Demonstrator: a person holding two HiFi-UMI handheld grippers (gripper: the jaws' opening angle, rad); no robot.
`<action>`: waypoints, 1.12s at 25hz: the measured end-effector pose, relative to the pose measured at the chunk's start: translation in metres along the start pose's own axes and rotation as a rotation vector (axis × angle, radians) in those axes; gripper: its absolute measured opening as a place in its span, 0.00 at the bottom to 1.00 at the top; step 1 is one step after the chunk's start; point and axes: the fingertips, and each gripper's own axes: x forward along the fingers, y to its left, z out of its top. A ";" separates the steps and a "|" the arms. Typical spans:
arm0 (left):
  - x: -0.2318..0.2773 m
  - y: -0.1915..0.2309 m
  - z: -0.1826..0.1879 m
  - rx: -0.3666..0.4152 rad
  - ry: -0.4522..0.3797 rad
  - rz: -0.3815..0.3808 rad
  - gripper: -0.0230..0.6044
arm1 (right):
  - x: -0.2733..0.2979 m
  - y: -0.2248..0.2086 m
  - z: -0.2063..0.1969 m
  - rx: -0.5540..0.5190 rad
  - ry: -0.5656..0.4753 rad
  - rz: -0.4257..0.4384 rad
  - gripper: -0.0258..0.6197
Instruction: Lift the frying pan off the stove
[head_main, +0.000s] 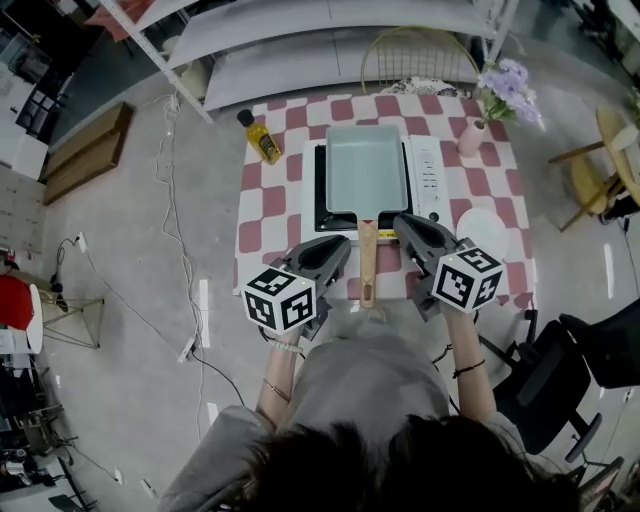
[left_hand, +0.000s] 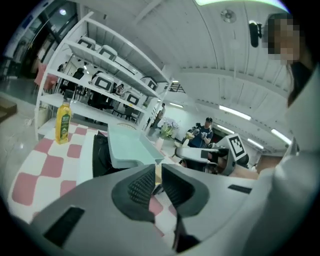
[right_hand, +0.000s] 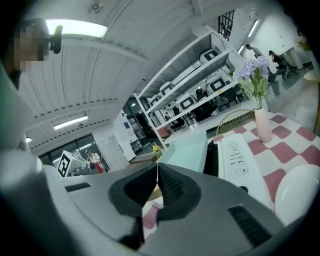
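A pale green rectangular frying pan (head_main: 366, 168) sits on the white tabletop stove (head_main: 428, 178), and its wooden handle (head_main: 368, 262) points toward me. My left gripper (head_main: 343, 246) hovers just left of the handle, shut with nothing in it. My right gripper (head_main: 402, 223) hangs just right of the handle near the stove's front edge, also shut and empty. The left gripper view shows the shut jaws (left_hand: 157, 176) aimed at the pan (left_hand: 127, 147). In the right gripper view the shut jaws (right_hand: 157, 174) face the pan (right_hand: 187, 150) and stove (right_hand: 237, 152).
The table (head_main: 262, 215) wears a pink and white checked cloth. A yellow oil bottle (head_main: 264, 140) stands at its back left. A pink vase (head_main: 470, 138) with lilac flowers stands back right, and a white plate (head_main: 484, 228) lies right of the stove. A wire chair (head_main: 420, 55) is behind.
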 end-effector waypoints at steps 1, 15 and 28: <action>0.001 0.000 -0.001 -0.044 -0.009 -0.013 0.09 | 0.001 -0.002 -0.001 0.018 0.014 0.011 0.08; 0.002 0.000 -0.020 -0.246 0.031 -0.041 0.19 | 0.015 -0.006 -0.021 0.276 0.118 0.113 0.12; 0.006 -0.003 -0.024 -0.378 0.073 -0.120 0.29 | 0.024 -0.004 -0.035 0.469 0.164 0.110 0.27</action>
